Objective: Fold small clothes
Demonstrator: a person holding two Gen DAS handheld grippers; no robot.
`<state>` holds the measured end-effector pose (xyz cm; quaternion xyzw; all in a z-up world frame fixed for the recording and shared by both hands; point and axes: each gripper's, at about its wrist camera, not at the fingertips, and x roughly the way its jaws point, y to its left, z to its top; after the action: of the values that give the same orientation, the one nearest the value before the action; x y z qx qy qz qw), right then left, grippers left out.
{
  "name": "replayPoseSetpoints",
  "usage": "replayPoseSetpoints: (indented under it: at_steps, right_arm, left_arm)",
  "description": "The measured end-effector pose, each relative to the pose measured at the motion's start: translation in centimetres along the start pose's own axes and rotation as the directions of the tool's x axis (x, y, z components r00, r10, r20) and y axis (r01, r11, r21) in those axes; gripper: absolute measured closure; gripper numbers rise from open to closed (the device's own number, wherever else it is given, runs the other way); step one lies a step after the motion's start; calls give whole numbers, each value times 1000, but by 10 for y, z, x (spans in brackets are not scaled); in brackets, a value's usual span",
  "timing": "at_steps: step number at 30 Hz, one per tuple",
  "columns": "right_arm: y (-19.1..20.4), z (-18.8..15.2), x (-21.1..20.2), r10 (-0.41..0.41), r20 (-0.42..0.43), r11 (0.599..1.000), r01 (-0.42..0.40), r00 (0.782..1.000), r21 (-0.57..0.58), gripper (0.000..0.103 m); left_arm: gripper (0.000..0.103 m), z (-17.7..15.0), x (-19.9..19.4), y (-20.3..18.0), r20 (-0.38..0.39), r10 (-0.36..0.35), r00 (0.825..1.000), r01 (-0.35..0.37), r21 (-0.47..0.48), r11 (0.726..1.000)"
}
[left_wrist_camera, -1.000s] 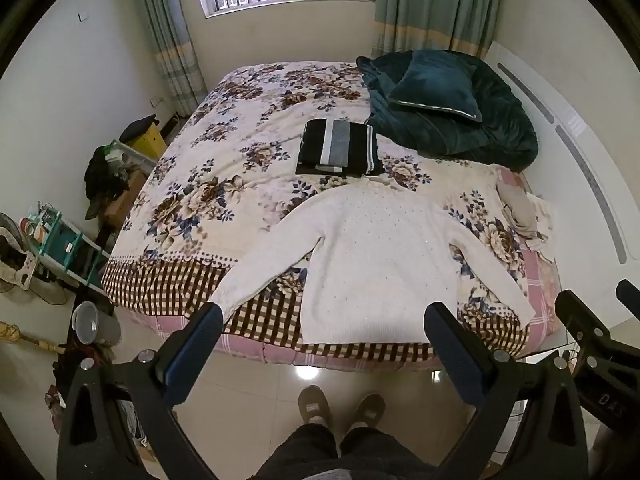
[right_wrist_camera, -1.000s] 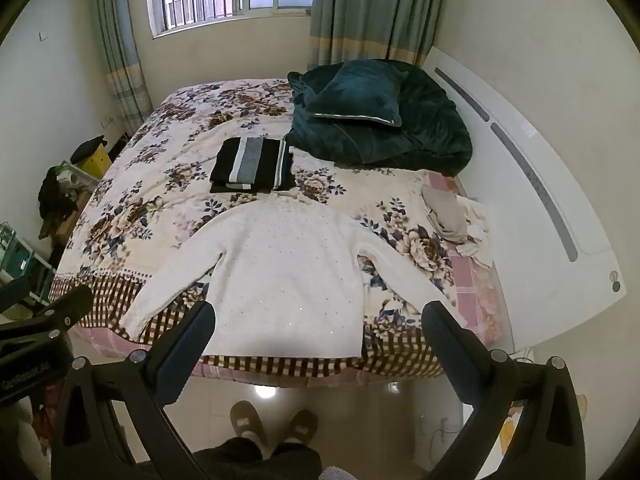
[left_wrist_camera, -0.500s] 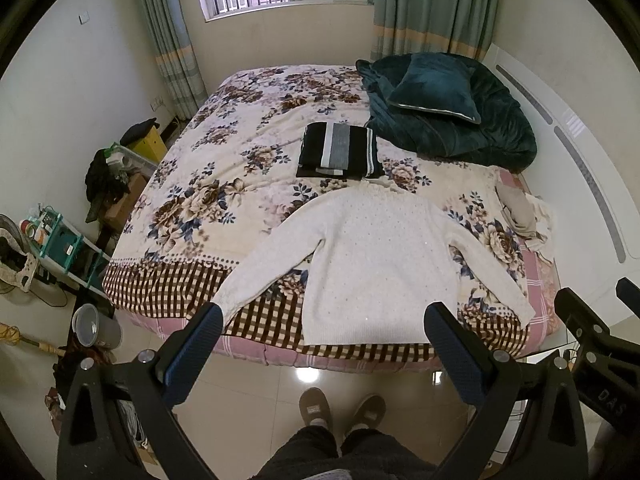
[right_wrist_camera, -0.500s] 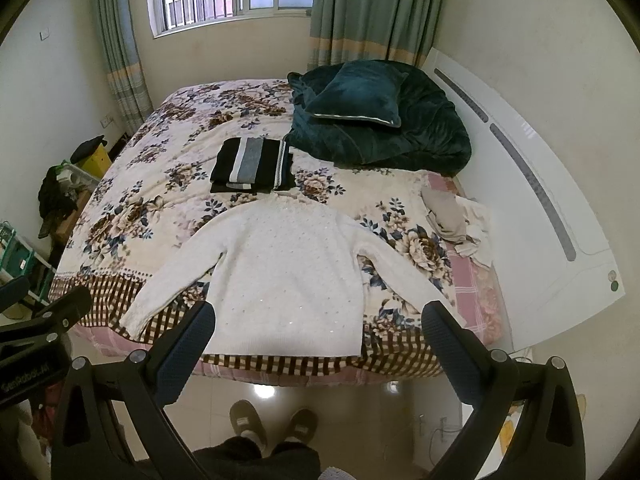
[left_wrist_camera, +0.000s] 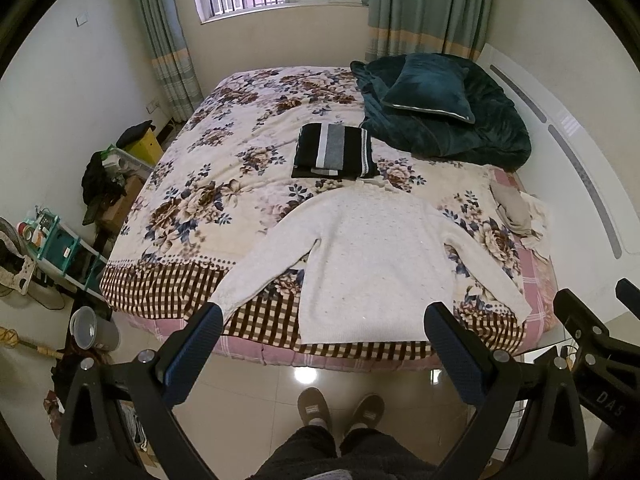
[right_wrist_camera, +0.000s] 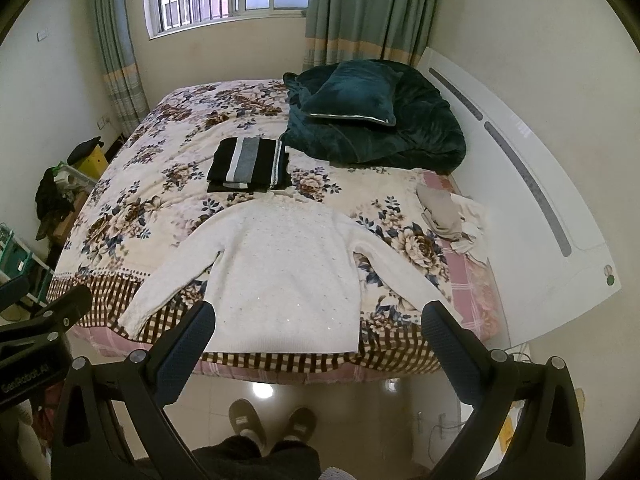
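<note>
A white knit sweater [left_wrist_camera: 372, 256] lies flat on the floral bed [left_wrist_camera: 224, 184], hem toward me, both sleeves spread out; it also shows in the right wrist view [right_wrist_camera: 280, 272]. A folded black and grey striped garment [left_wrist_camera: 334, 152] lies behind it, also in the right wrist view [right_wrist_camera: 248, 164]. My left gripper [left_wrist_camera: 324, 320] is open and empty, held above the floor short of the bed's near edge. My right gripper [right_wrist_camera: 320, 320] is open and empty at about the same distance.
A dark teal duvet and pillow [left_wrist_camera: 436, 112] fill the bed's far right. Crumpled beige clothes [left_wrist_camera: 516, 212] lie at the right edge by the white headboard [right_wrist_camera: 520, 184]. Boxes, a shelf [left_wrist_camera: 60, 248] and a bucket [left_wrist_camera: 90, 328] stand left. My slippered feet [left_wrist_camera: 340, 404] stand on the tiled floor.
Both grippers have drifted very slightly back and up from the bed. Nothing on the bed has moved.
</note>
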<state>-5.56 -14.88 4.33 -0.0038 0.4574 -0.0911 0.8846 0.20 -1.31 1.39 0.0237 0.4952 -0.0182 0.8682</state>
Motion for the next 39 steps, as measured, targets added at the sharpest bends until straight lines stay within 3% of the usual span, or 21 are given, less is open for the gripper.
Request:
replayPoseSetpoints:
  at_steps: [39]
  right_arm:
    - [-3,-7,-11,1,18,1000,-1,1000,0,0]
  left_arm:
    - [0,4,-17,-14,27,-2,1000,2,-2,1000]
